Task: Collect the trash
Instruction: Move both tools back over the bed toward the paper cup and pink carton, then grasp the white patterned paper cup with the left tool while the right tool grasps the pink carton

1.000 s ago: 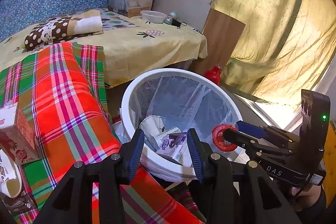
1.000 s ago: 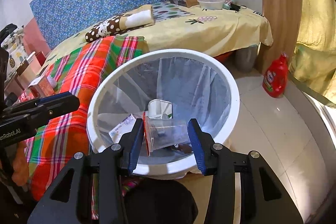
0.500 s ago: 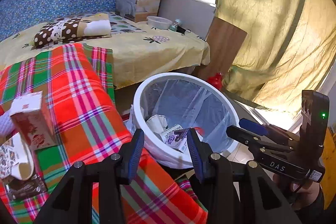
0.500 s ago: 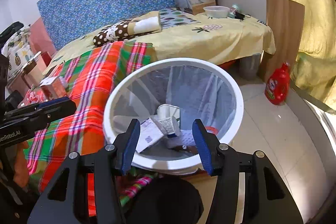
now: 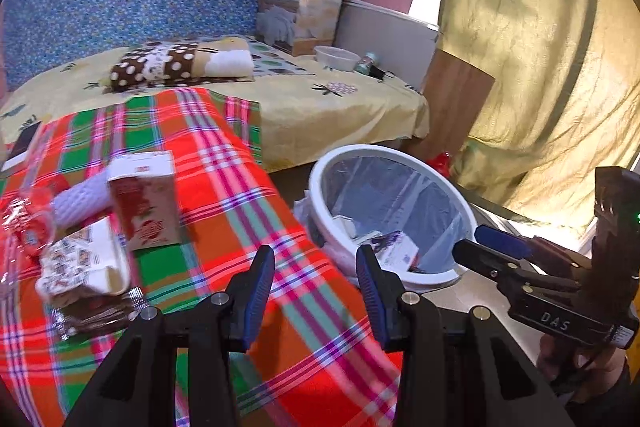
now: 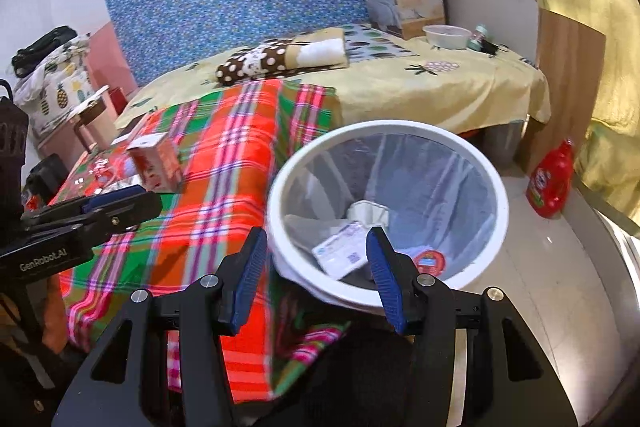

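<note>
Left gripper [image 5: 315, 277] over plaid cloth [image 5: 240, 195], jaws spread, nothing between. Right gripper [image 6: 316, 275] at near rim of bin [image 6: 496, 183], jaws likewise apart and empty. Bin on floor beside plaid edge, lined with clear bag; inside, crumpled white paper [image 6: 368, 213], printed wrapper [image 6: 344, 255], red lid [image 6: 430, 262]. On plaid, left: carton [image 5: 146, 199] upright, patterned cup [image 5: 82, 267] tipped beside it, foil wrapper [image 5: 96, 311] just below. Red bottle [image 6: 550, 183] on floor past bin.

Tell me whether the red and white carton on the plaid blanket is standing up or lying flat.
Standing upright. The carton rests on its base on the plaid blanket, its folded top uppermost, beside other wrappers. The right wrist view shows it upright too.
</note>
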{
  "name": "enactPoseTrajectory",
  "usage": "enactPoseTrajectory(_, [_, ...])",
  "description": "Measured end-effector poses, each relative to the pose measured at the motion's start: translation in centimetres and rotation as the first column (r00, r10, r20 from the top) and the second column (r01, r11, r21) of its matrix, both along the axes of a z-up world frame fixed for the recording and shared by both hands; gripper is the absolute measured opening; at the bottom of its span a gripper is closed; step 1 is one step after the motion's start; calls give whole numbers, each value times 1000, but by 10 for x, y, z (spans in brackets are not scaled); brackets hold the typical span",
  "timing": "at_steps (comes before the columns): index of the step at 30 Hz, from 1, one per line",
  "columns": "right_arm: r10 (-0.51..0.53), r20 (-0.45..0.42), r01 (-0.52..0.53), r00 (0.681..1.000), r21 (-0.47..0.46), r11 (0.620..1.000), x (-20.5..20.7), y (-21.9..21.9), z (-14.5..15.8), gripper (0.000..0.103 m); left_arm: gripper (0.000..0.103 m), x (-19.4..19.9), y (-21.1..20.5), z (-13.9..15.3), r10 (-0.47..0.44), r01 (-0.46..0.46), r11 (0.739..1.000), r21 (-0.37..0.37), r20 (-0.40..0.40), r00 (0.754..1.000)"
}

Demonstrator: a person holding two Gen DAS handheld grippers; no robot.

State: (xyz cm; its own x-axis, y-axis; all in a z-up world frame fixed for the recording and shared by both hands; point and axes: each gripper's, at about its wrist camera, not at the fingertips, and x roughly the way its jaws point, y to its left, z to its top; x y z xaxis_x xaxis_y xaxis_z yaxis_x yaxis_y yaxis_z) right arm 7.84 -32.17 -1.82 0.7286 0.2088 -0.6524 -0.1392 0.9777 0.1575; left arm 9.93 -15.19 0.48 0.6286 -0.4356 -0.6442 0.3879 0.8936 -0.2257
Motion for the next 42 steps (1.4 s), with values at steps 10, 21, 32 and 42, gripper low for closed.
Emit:
enactPoseTrajectory(10, [79, 9, -79, 997, 5, 997, -4, 32, 2, 54, 42, -17, 37, 3, 107, -108, 994, 26, 26, 994])
enactPoseTrajectory(21, [162, 7, -162, 987, 5, 987, -1, 61, 3, 54, 42, -25, 77, -3, 196, -196, 980, 25, 13, 980])
enactPoseTrajectory(32, [216, -2, -216, 976, 2, 976, 8, 79, 0, 54, 42, -20, 118, -18, 298, -297, 954, 27, -36, 954])
enactPoseTrajectory(42, [239, -19, -239, 971, 0, 971, 16, 82, -3, 54, 50, -4, 146, -25, 375, -374, 927, 35, -36, 926])
